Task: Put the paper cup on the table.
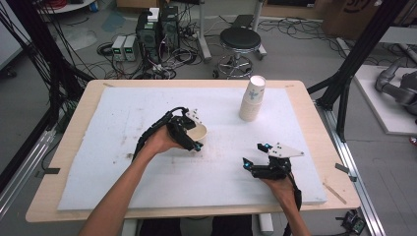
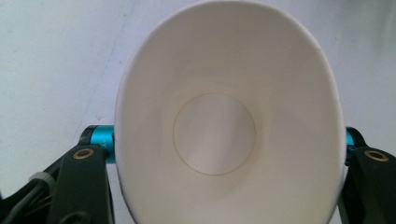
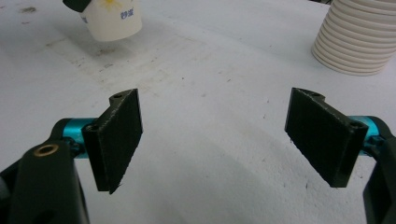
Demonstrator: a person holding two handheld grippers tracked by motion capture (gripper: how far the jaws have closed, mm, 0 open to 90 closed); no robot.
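Left gripper [image 1: 193, 133] jaws squeeze paper cup [image 2: 224, 126], mouth facing its camera.

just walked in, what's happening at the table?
A person works two handheld grippers over a white foam-covered table. The left gripper is shut on a single white paper cup, squeezed oval and held off the surface. The right gripper hovers open and holds nothing. A tall stack of white paper cups stands upright at the far right.

Bare worktop [image 1: 123, 147] is lying open left and front. The cup stack [image 1: 253, 98] is standing far right; the held cup [image 1: 198, 131] is occupying the middle.
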